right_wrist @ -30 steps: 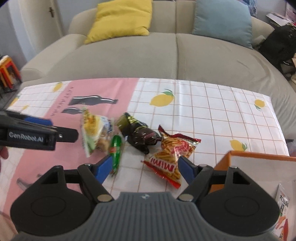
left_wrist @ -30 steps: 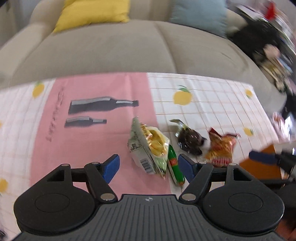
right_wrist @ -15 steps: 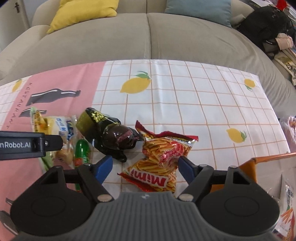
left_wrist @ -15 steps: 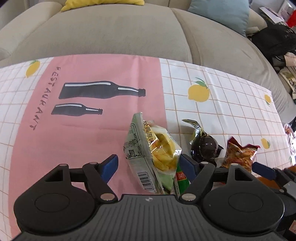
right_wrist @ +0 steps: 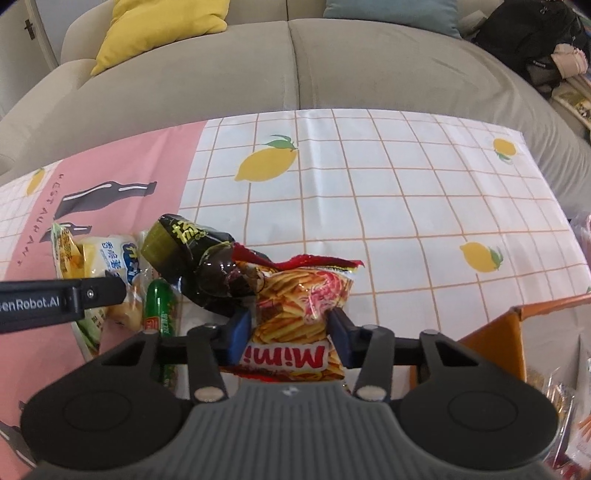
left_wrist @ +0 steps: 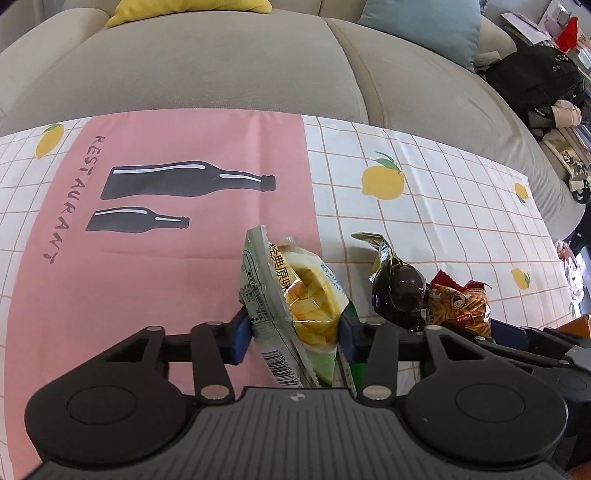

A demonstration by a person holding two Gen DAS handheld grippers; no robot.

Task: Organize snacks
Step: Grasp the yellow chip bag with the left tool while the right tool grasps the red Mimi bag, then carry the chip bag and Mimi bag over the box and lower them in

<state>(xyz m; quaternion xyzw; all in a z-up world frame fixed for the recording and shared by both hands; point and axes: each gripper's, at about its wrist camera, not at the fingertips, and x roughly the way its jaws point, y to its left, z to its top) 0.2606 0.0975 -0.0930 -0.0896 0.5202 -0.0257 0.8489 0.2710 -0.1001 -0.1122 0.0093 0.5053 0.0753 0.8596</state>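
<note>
Snacks, four packets, clustered on a patterned tablecloth (left_wrist: 207, 236) in front of a grey sofa (left_wrist: 221, 66).

Item 1: pale green chip bag (left_wrist: 295, 310), standing on edge between the fingers of the left gripper (left_wrist: 295, 338). Both blue pads (left_wrist: 240, 336) press its sides, so the jaws are narrowed onto it; barcode faces the camera. In the right wrist view the same bag (right_wrist: 107, 258) lies to the left of that tool, with the left gripper's black finger (right_wrist: 74, 302) across it.

Item 2: green sausage stick (right_wrist: 159, 306), lying just right of the chip bag, touching it, ahead-left of the right gripper (right_wrist: 291, 332).

Item 3: dark glossy packet (right_wrist: 207, 266), just beyond the right gripper's left finger, resting against the red packet; in the left wrist view it (left_wrist: 399, 291) sits ahead-right of the left tool.

Item 4: red Mimi fries packet (right_wrist: 299, 306), between the right gripper's blue pads (right_wrist: 240, 328), both pads pressing its sides, jaws partly closed on it. From the left view it (left_wrist: 461, 306) shows beyond the dark packet.

Item 5: orange box (right_wrist: 495, 332), immediately right of the right gripper, more packets visible inside.

Surroundings: yellow cushion (right_wrist: 159, 29) and blue cushion (left_wrist: 424, 26) on the sofa.
</note>
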